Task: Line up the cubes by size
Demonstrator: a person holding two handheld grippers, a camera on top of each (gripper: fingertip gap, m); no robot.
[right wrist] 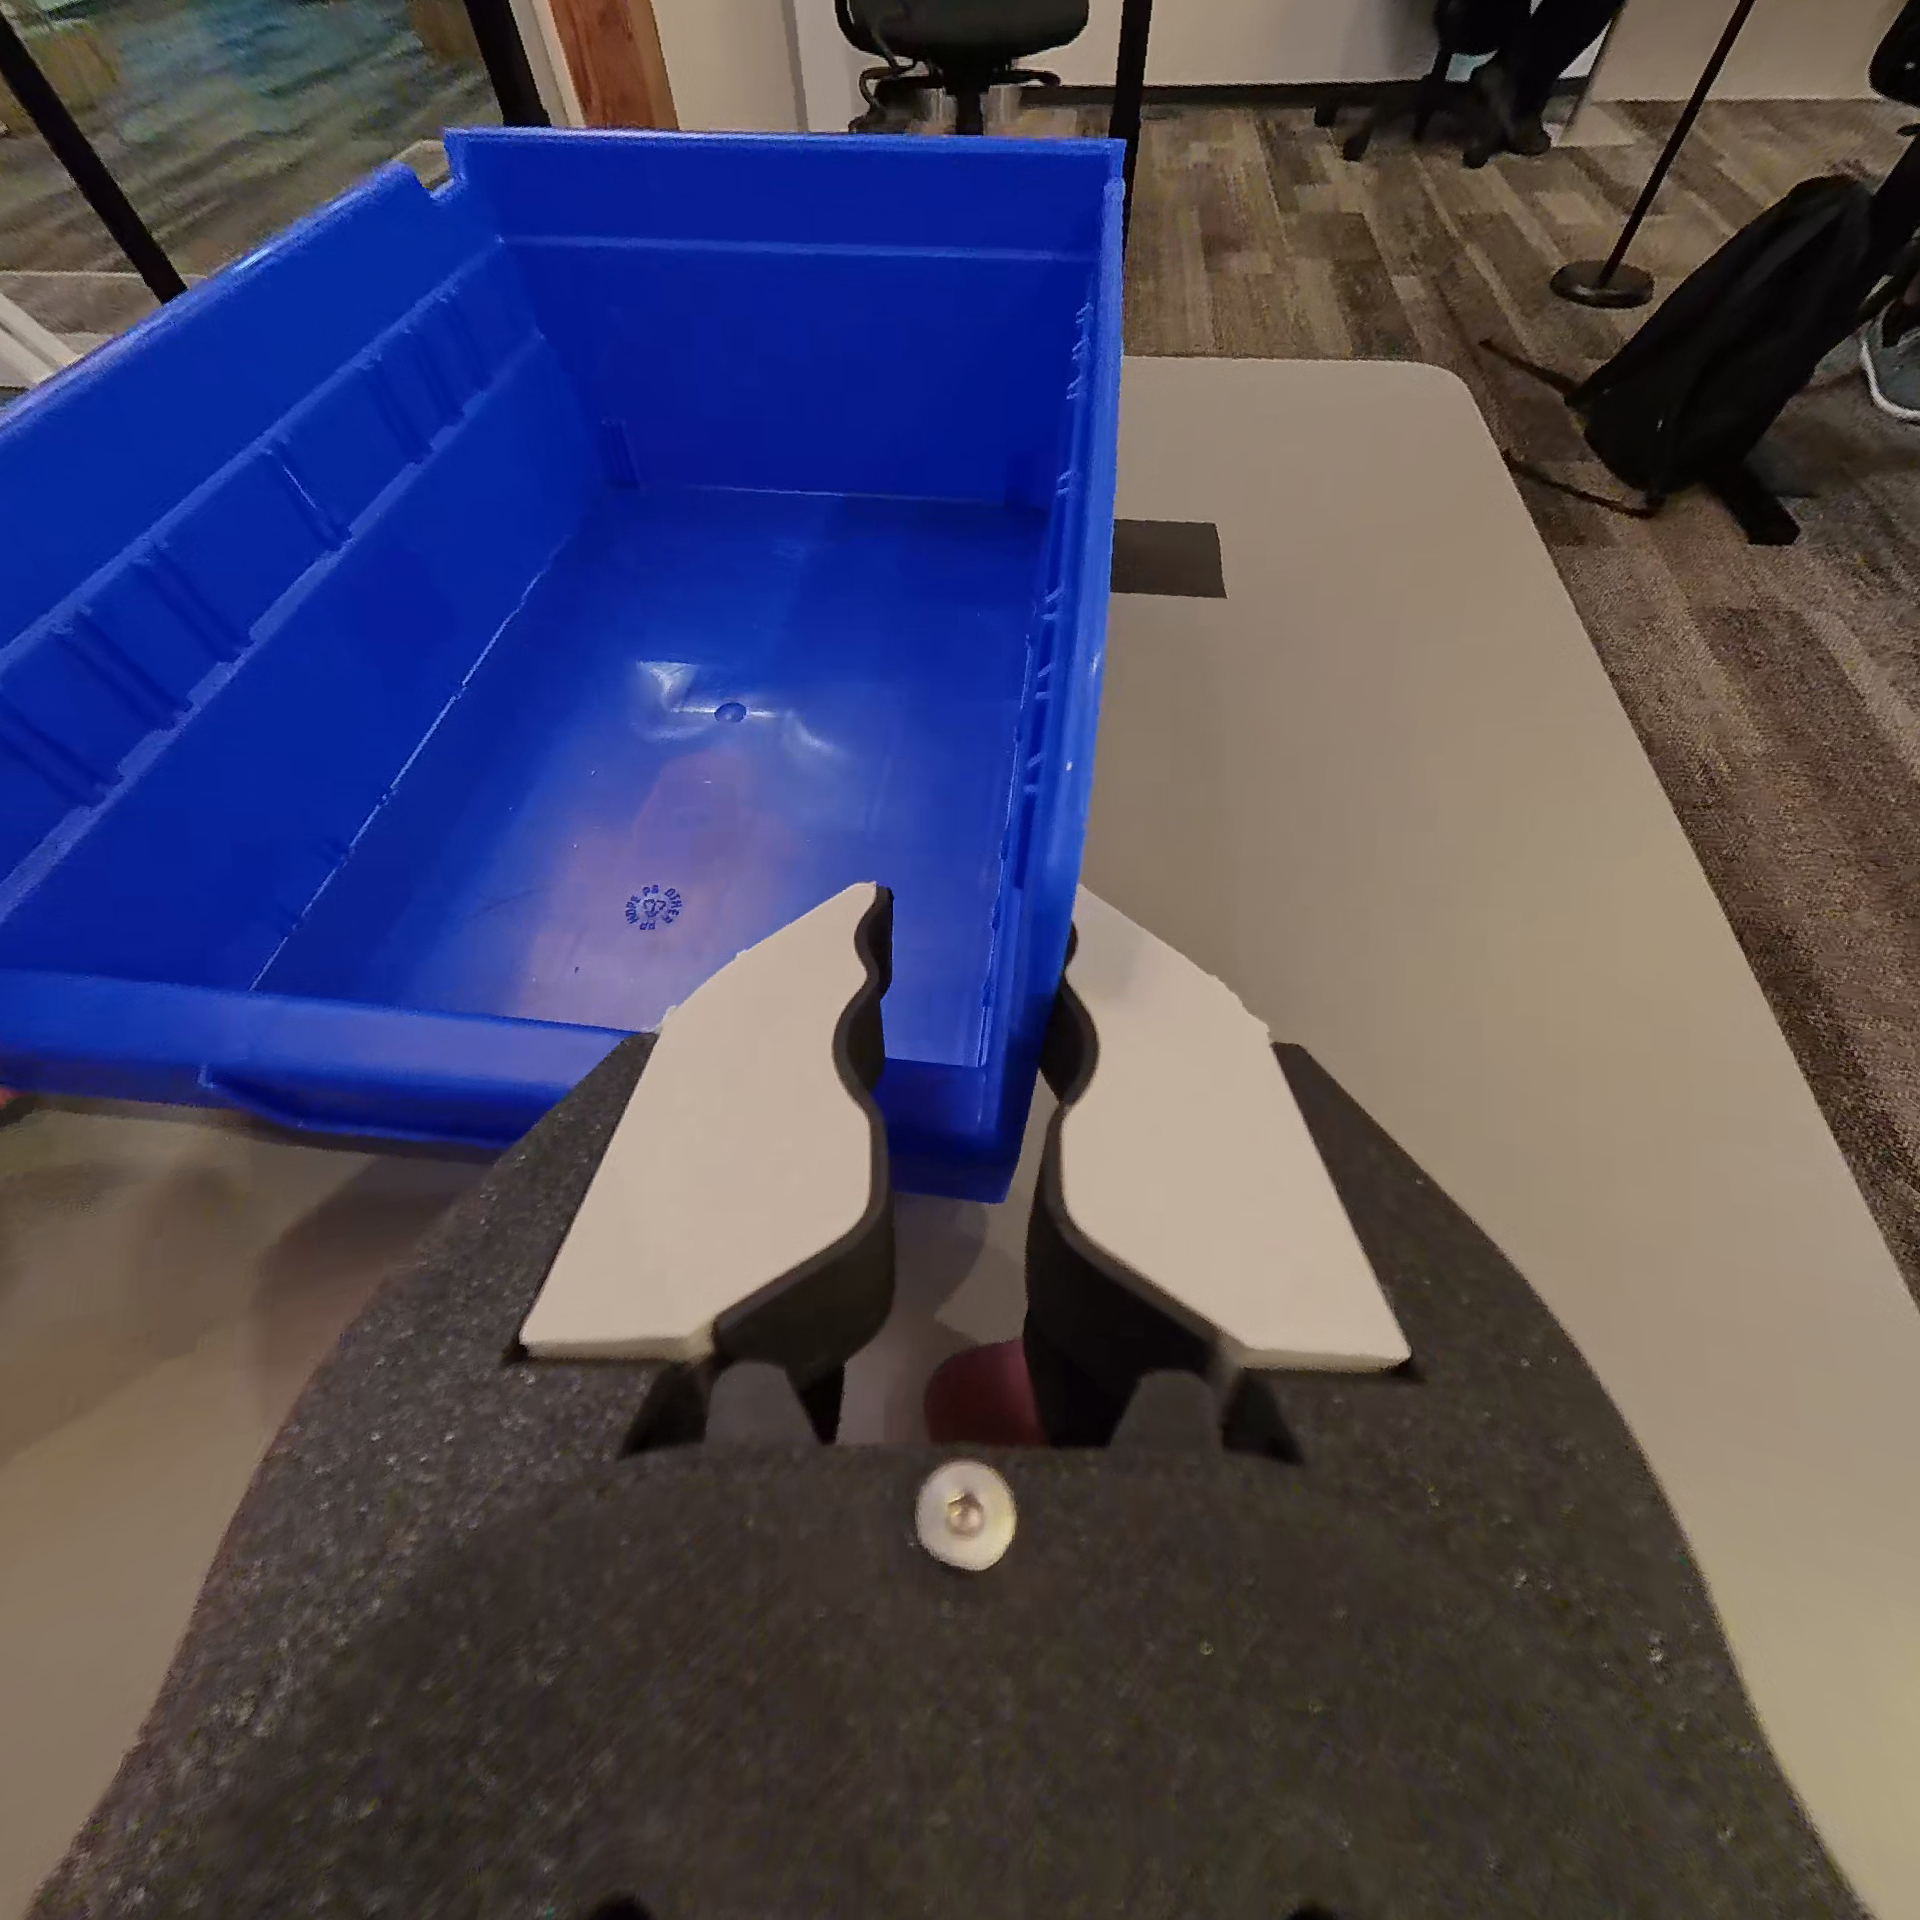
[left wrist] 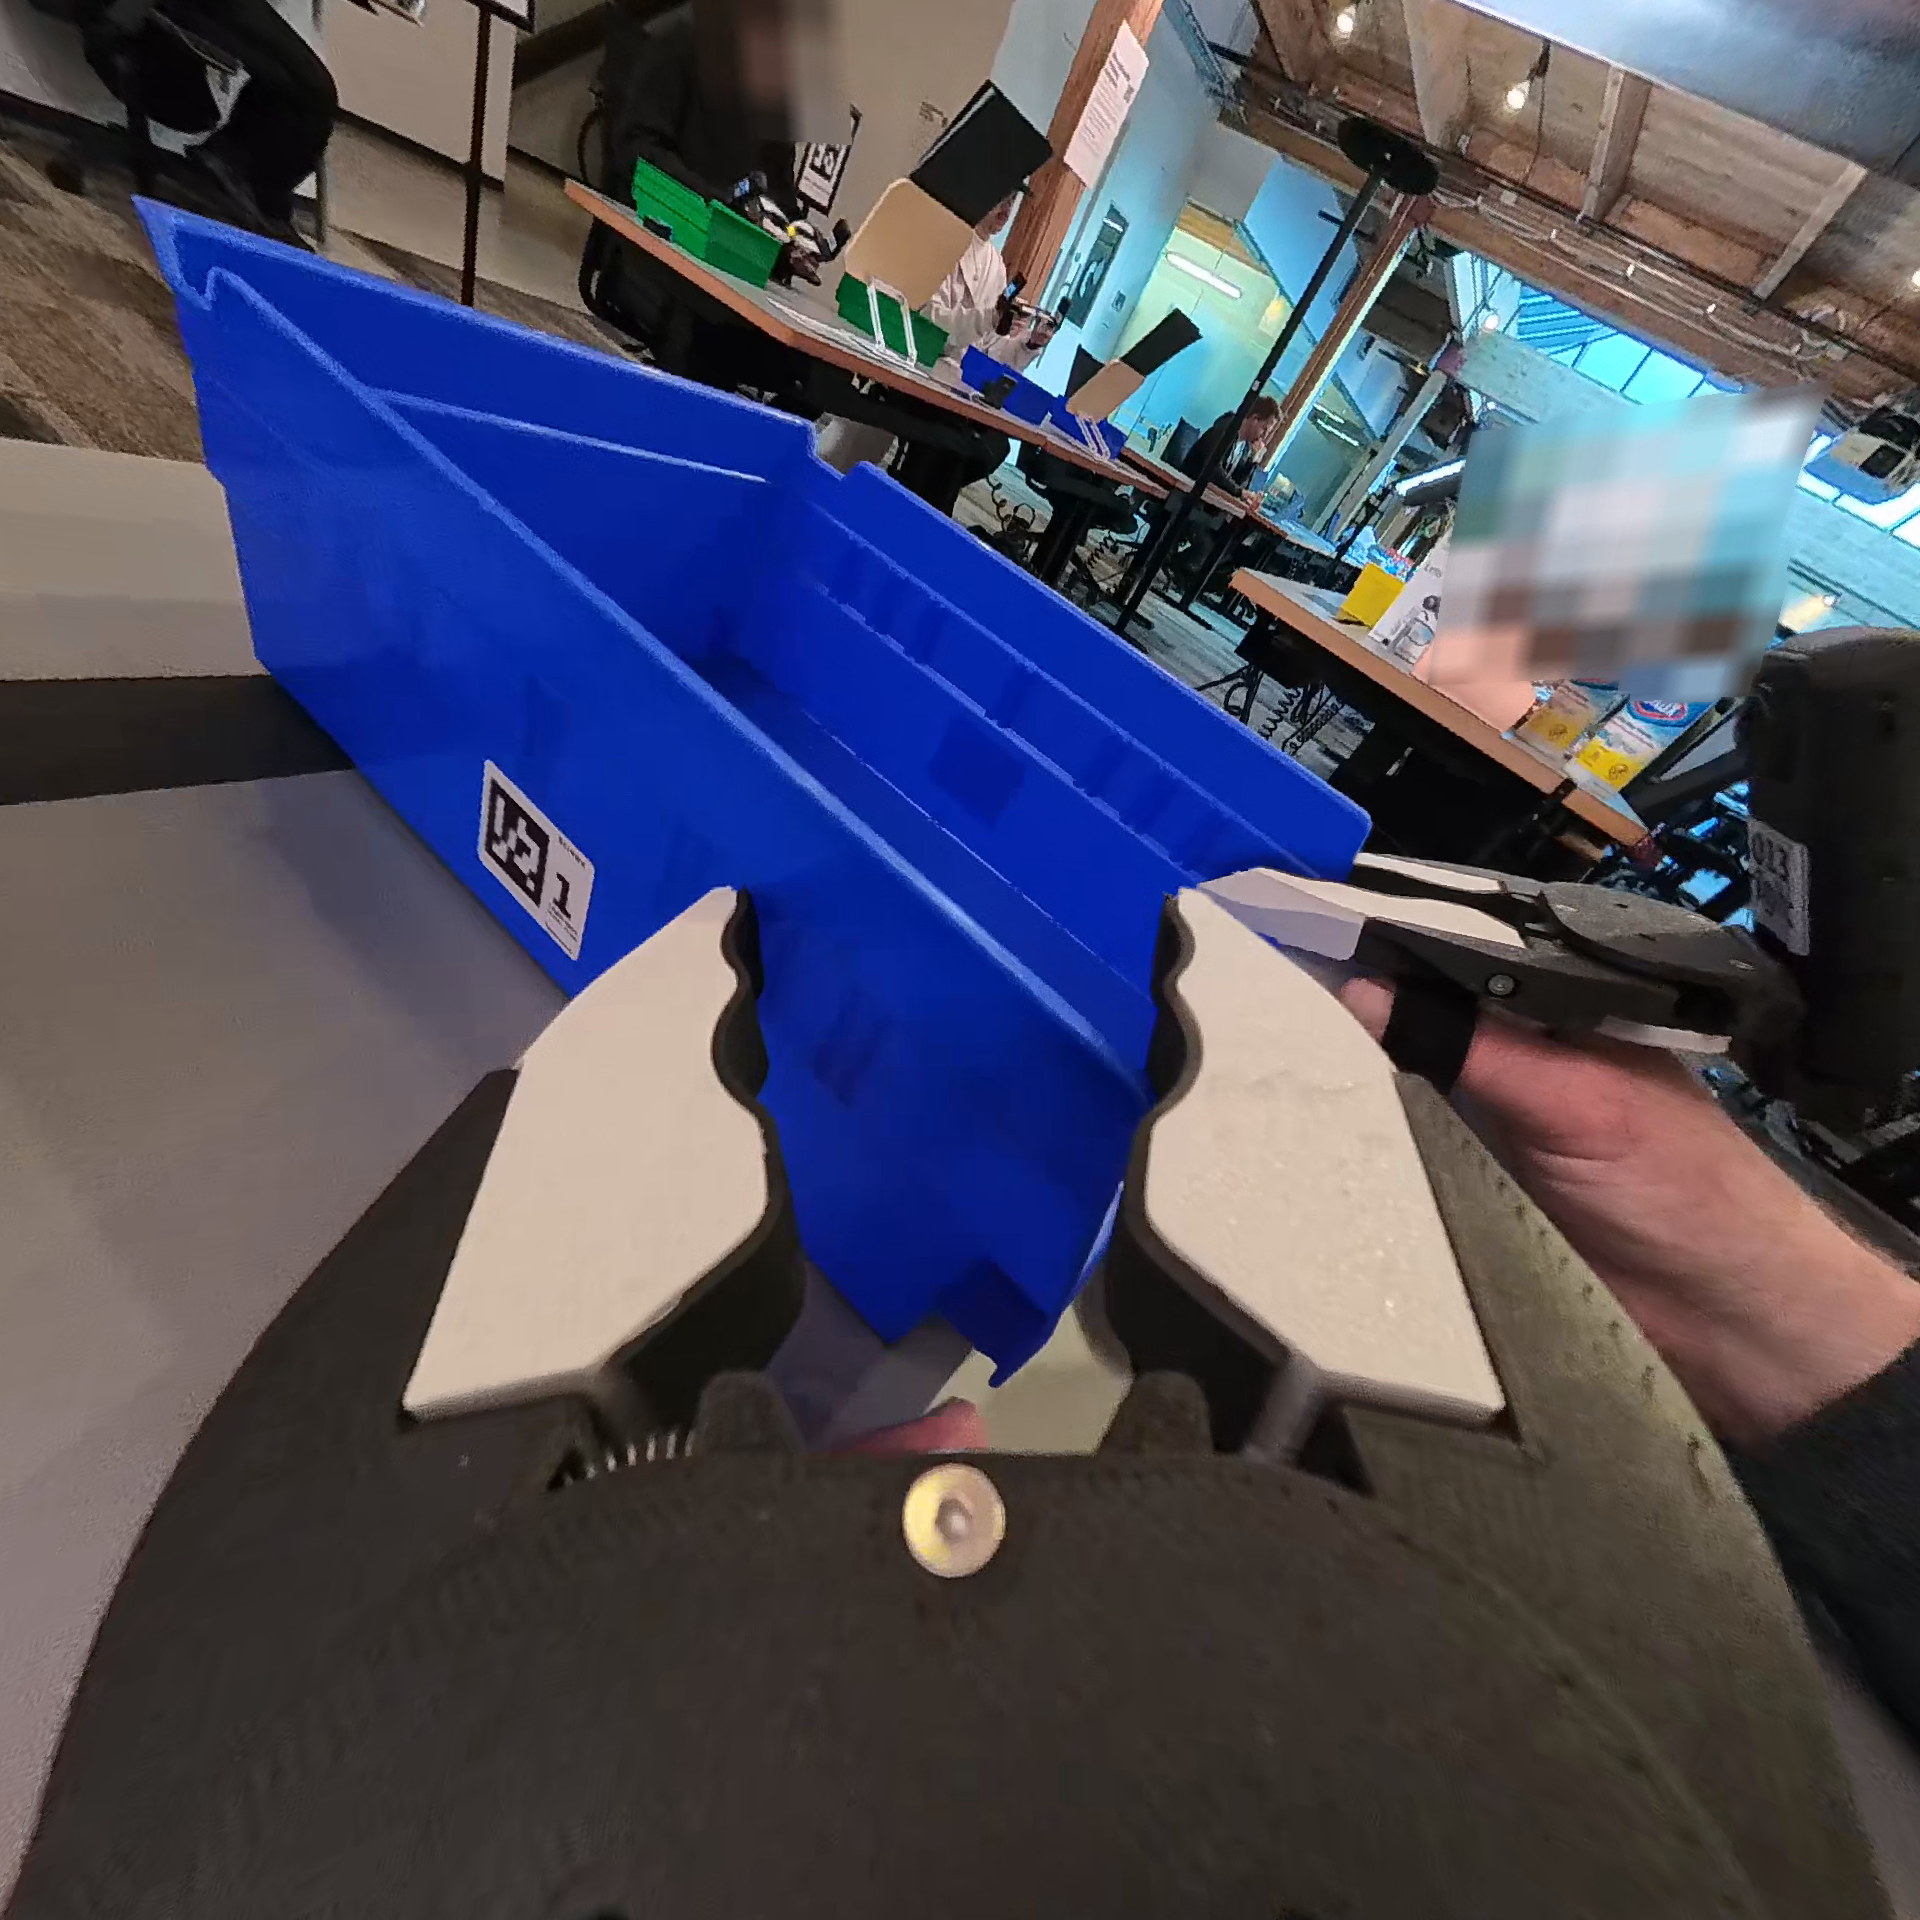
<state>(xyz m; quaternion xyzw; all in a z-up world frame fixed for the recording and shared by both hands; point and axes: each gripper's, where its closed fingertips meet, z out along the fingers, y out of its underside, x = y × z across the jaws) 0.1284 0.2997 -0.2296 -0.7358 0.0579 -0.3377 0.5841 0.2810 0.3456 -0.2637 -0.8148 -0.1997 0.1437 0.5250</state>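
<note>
Two claws are at the blue bin on the grey counter. If we lift or pull the bin by one thin wall, it could tip, slide or slip free. The left claw is spread wide with the bin's near corner between its fingers, so it would not help hold the bin. The right claw sits over the bin's right wall, one finger inside and one outside. We cannot tell if it squeezes yet. No cubes show anywhere, and the bin's floor is bare, so we cannot say where they lie from either claw.
</note>
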